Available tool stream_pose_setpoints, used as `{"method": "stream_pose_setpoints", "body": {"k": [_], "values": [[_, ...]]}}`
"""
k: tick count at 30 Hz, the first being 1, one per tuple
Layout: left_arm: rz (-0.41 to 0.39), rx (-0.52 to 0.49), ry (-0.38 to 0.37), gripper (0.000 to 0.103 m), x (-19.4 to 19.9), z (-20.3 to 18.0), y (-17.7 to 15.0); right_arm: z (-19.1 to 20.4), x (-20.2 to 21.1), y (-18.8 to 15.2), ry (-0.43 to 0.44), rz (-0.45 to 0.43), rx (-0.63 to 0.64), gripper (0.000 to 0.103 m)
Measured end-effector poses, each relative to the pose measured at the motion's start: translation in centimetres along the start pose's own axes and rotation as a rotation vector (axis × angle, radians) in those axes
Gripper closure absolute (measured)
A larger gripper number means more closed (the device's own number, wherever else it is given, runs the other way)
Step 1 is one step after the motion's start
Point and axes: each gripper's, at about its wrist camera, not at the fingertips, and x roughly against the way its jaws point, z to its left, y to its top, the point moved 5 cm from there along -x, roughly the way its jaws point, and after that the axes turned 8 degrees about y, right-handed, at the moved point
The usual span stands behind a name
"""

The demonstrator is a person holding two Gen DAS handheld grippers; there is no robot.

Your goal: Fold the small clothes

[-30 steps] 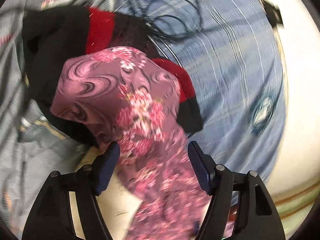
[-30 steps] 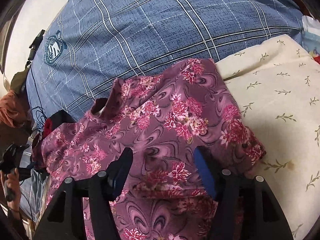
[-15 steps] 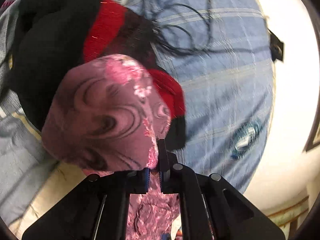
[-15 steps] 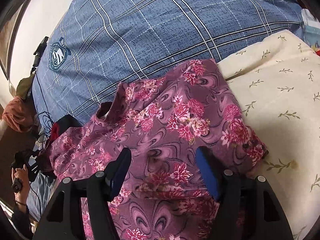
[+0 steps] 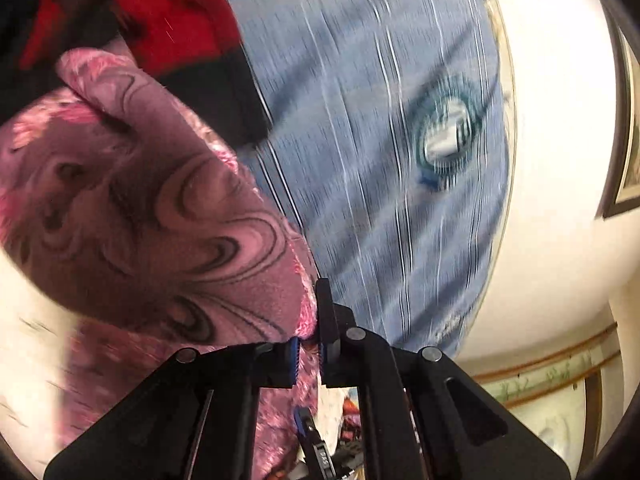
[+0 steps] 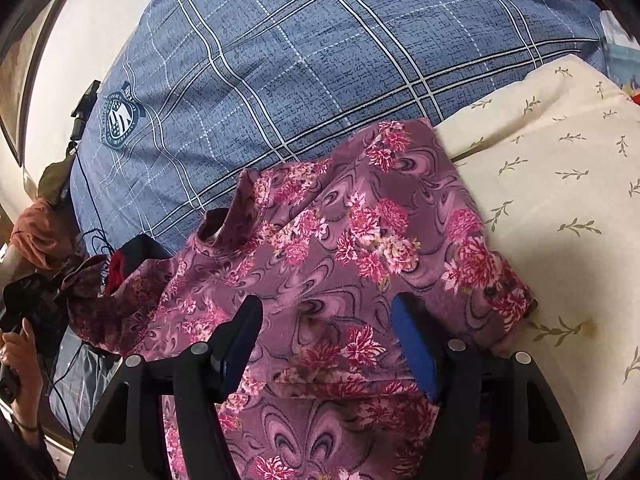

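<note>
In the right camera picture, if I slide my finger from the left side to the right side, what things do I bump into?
A hand holding the other gripper, → a red and black garment → the purple flowered shirt → the cream leafy pillow.

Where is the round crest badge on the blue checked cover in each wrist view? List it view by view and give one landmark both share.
Left wrist: the crest badge sits right of centre, upper half, blurred, on the blue checked cover.
Right wrist: the crest badge sits at the left, upper half, near the cover's edge.
Shared landmark: the floral purple garment, pinched by the left gripper and lying before the open right gripper.
</note>
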Motion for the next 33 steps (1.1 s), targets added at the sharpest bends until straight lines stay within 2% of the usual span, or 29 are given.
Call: {"method": "stream_pose_setpoints", "body": {"k": [10, 16, 17, 19, 21, 23, 26, 29, 31, 33], "values": [[0.206, -0.087, 0.037, 0.099, -11.9, -4.5, -9.3, -0.5, 0.6, 0.1, 0.067, -0.029, -0.038, 0.034], [0.328, -0.127, 0.089, 0.098, -17.2, -4.9, -14.0, -0.7, 0.8, 0.2, 0.101, -0.048, -0.059, 0.034], [0.349, -0.139, 0.105, 0.097, -17.8, -4.8, -14.6, -0.6, 0.9, 0.2, 0.103, -0.049, -0.060, 0.034], [0.388, -0.155, 0.122, 0.084, -18.3, -4.5, -15.5, -0.9, 1.0, 0.2, 0.107, -0.050, -0.062, 0.034], [0.410, -0.167, 0.121, 0.060, -17.6, -4.3, -15.8, -0.9, 1.0, 0.1, 0.109, -0.051, -0.064, 0.034], [0.415, -0.188, 0.082, 0.051, -15.7, -4.4, -15.9, -0.9, 1.0, 0.1, 0.108, -0.049, -0.064, 0.034], [0.376, -0.241, 0.020, 0.042, -11.2, -4.3, -15.1, -1.1, 1.1, 0.1, 0.112, -0.040, -0.076, 0.034], [0.244, -0.291, 0.040, 0.028, -5.6, -2.1, -12.5, -0.6, 0.5, 0.6, 0.070, 0.021, -0.086, 0.031], [0.158, -0.305, 0.073, 0.027, -3.1, -0.7, -11.1, 1.0, 0.0, 0.7, 0.112, 0.055, -0.078, 0.030], [0.109, -0.285, 0.063, 0.027, -1.3, 0.8, -9.9, 2.4, -1.2, 0.6, 0.117, 0.097, -0.072, 0.028]]}}
